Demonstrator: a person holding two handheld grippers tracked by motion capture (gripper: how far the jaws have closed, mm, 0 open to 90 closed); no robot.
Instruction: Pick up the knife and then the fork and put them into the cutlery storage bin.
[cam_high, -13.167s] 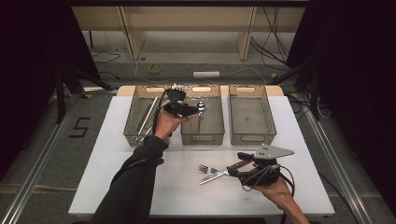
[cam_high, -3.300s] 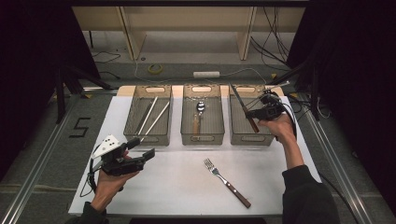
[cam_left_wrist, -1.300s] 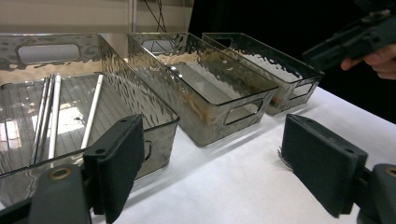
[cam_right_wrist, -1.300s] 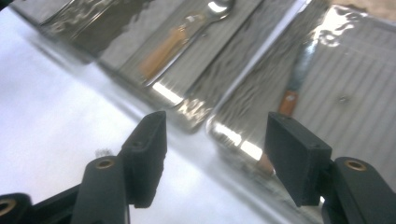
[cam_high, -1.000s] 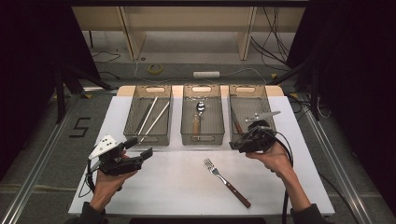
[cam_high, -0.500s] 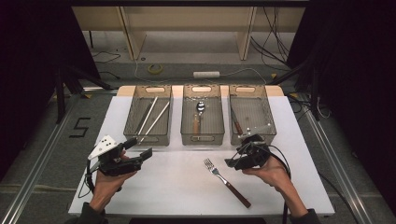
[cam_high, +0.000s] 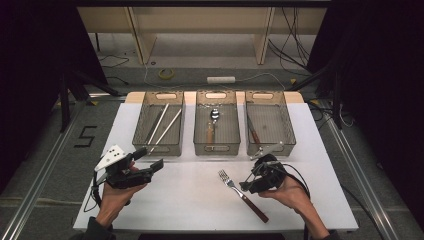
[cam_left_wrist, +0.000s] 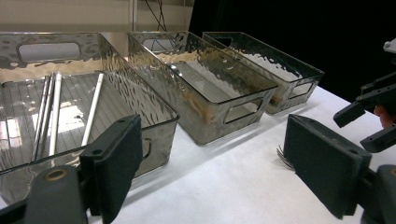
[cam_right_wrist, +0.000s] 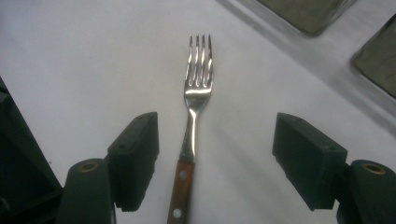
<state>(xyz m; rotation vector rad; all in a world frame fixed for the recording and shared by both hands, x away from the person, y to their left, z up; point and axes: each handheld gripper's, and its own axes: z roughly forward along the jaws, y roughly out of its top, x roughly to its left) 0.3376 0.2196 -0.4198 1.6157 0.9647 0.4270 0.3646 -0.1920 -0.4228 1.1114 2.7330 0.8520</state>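
Hovering over the fork, the right gripper is standing wide open w/ nothing held. Fork is lying flat on the white table, in front of the bins. It's looking light, stiff & slippery at the metal neck; the wooden handle seems the best spot to grab. Left gripper is waiting wide open too. Farther off, the middle bin is holding a spoon.

Three smoky clear plastic bins across frame centre – two pale thin sticks in the left one, one wooden-handled spoon in the middle, one wooden-handled knife in the right. One wooden-handled steel fork lower centre.
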